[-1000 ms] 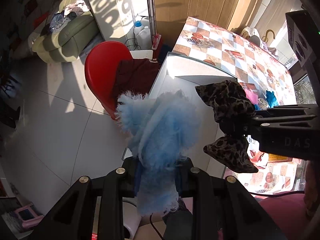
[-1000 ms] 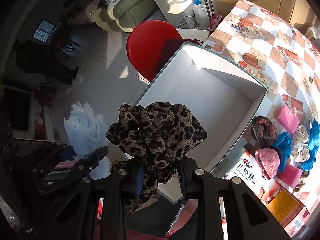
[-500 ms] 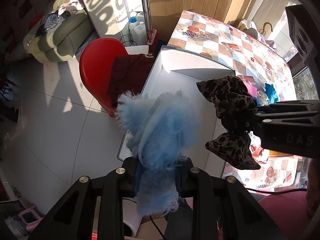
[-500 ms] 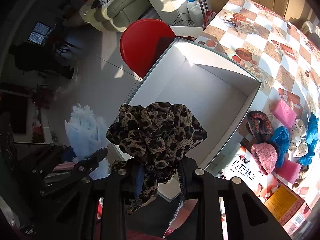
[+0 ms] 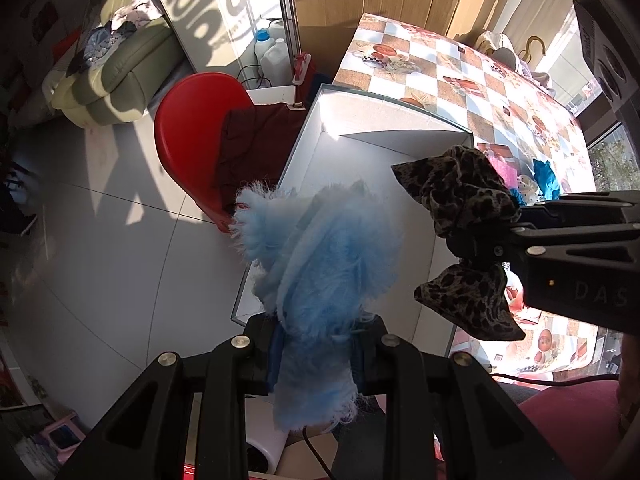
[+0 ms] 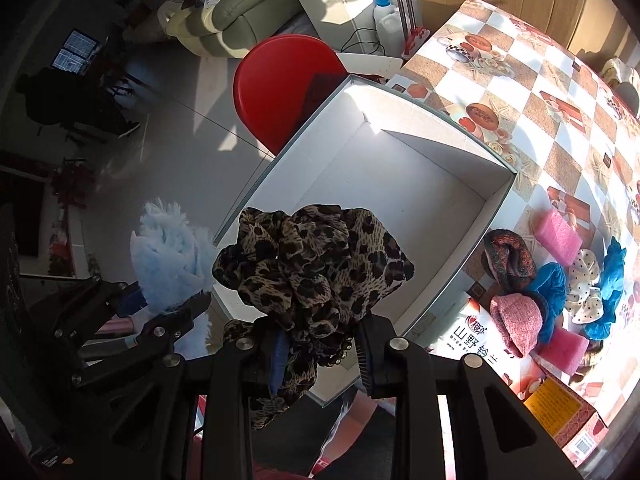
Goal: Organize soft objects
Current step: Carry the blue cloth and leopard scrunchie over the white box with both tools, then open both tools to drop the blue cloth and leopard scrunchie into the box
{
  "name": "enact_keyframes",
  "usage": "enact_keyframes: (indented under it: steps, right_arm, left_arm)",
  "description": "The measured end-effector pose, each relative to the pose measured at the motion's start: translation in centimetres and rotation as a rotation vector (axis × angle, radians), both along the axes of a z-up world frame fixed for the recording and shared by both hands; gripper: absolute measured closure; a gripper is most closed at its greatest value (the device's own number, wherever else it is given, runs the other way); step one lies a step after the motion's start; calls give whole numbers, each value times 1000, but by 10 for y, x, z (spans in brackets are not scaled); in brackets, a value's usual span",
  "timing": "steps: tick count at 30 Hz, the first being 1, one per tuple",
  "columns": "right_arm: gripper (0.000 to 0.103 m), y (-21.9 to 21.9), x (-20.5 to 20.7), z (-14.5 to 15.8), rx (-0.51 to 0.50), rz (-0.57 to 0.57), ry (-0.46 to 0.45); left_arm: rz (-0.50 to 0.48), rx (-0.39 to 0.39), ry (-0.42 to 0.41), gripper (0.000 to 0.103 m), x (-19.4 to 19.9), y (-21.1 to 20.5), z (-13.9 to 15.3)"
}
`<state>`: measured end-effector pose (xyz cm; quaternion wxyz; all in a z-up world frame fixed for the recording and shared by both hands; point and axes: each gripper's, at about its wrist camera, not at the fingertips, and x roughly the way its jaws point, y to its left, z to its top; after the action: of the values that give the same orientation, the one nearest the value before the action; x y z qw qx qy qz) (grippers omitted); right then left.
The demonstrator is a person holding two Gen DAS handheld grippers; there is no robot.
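Note:
My left gripper [image 5: 316,344] is shut on a fluffy light-blue soft piece [image 5: 320,248], held in the air over the near left edge of an open white box [image 5: 360,160]. My right gripper [image 6: 320,344] is shut on a leopard-print scrunchie [image 6: 312,264], held above the near end of the same white box [image 6: 400,200]. The right gripper with the scrunchie [image 5: 464,208] shows at the right of the left wrist view. The blue piece [image 6: 172,256] shows at the left of the right wrist view. The box looks bare inside.
The box sits on a checked tablecloth [image 6: 560,92]. To its right lie more soft items: pink sponges [image 6: 556,236], a pink knit piece [image 6: 516,320], blue scrunchies [image 6: 612,276], a dotted one [image 6: 584,276]. A red chair [image 5: 192,128] stands left of the table, over tiled floor.
Both grippers have drifted a little toward the box, which now sits slightly lower and nearer in both views. Both still hold their items.

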<state>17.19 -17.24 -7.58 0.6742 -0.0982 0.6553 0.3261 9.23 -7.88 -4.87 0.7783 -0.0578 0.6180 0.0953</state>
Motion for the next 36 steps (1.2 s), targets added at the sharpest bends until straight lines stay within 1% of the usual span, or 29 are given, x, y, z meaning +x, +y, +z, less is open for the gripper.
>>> enact_keyframes:
  steps: [11, 14, 16, 17, 18, 19, 20, 21, 22, 23, 24, 26, 27, 32, 36]
  right_arm:
    - [73, -1, 4, -3, -10, -7, 3]
    - [71, -1, 4, -3, -13, -8, 4]
    - [64, -1, 5, -3, -17, -11, 1]
    - [61, -1, 5, -3, -19, -11, 0]
    - [56, -1, 5, -2, -18, -13, -2]
    - [56, -1, 5, -2, -21, -14, -7]
    - [56, -2, 5, -2, -21, -15, -8]
    - [53, -2, 5, -1, -17, -15, -6]
    - [33, -2, 5, -1, -19, -15, -7]
    - [19, -1, 5, -1, -22, -14, -9]
    - [2, -1, 5, -1, -22, -16, -10]
    - [1, -3, 5, 1, -14, -25, -19]
    - [1, -4, 6, 2, -21, -30, -26]
    - [1, -14, 6, -6, -47, -70, 1]
    - [1, -32, 10, -6, -48, -133, 9]
  left_arm:
    - [-15, 2, -2, 69, 3, 0, -1]
    - [-21, 6, -10, 58, 6, -1, 1]
    - [-25, 14, -9, 37, 6, -1, 1]
    - [-28, 16, -9, 32, 7, -2, 1]
    - [-29, 18, -12, 24, 7, -3, 1]
    - [-31, 21, -18, 19, 8, -4, 2]
    - [-31, 23, -25, 18, 8, -4, 3]
    - [-29, 23, -32, 15, 8, -4, 4]
    - [-26, 19, -37, 11, 8, -4, 4]
    - [-21, 15, -40, 9, 8, -3, 5]
    - [-15, 11, -43, 7, 8, -2, 5]
    - [2, -2, -54, 4, 7, 1, 5]
    - [12, -11, -63, 0, 6, 3, 6]
    - [31, -50, -79, 0, 6, 7, 7]
    - [-10, -59, -59, 0, 13, -6, 4]
